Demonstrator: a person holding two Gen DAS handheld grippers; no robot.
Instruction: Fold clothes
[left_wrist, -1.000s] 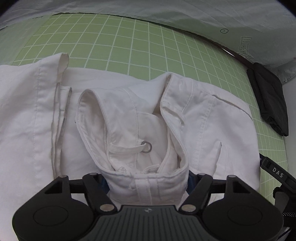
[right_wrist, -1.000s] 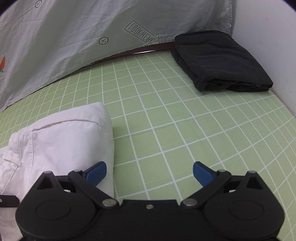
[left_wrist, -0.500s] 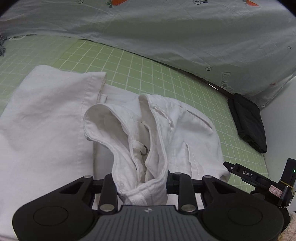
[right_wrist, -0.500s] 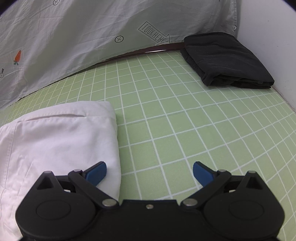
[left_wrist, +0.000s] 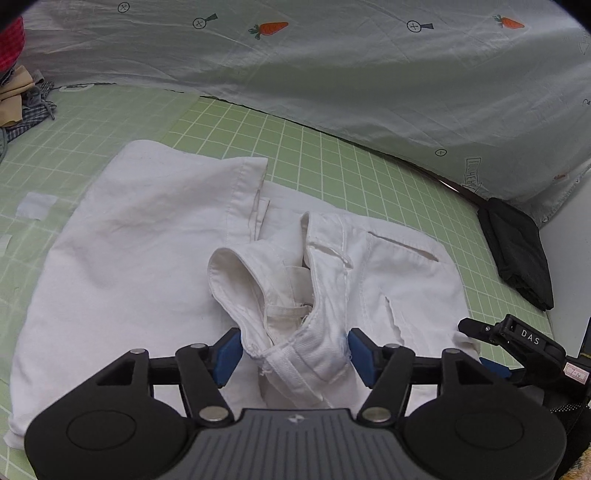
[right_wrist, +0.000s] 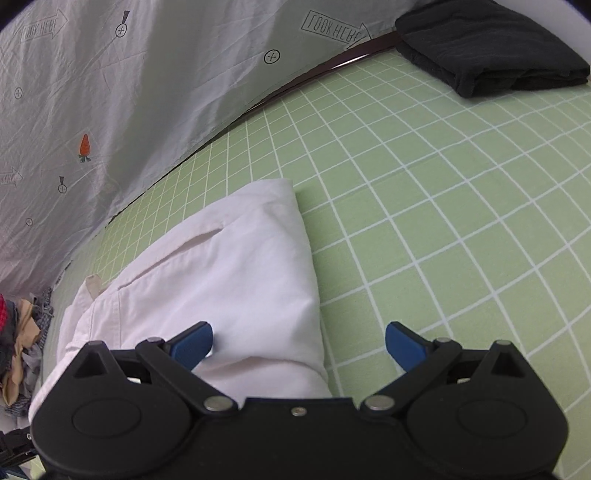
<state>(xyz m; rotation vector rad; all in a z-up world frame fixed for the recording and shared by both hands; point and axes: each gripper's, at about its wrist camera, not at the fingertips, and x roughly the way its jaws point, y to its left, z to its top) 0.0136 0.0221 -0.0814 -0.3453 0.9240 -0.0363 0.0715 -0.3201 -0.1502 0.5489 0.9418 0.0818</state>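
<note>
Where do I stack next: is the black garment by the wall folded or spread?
Folded: the black garment lies as a compact layered bundle with stacked edges.

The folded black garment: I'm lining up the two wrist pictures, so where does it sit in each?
Left wrist: the folded black garment lies at the right edge, on the green grid mat, where the printed sheet ends.
Right wrist: the same garment fills the top right corner.
Shared landmark: the white shorts, centre in the left view, lower left in the right.

wrist views angled down, shared white shorts (left_wrist: 155, 236)
</note>
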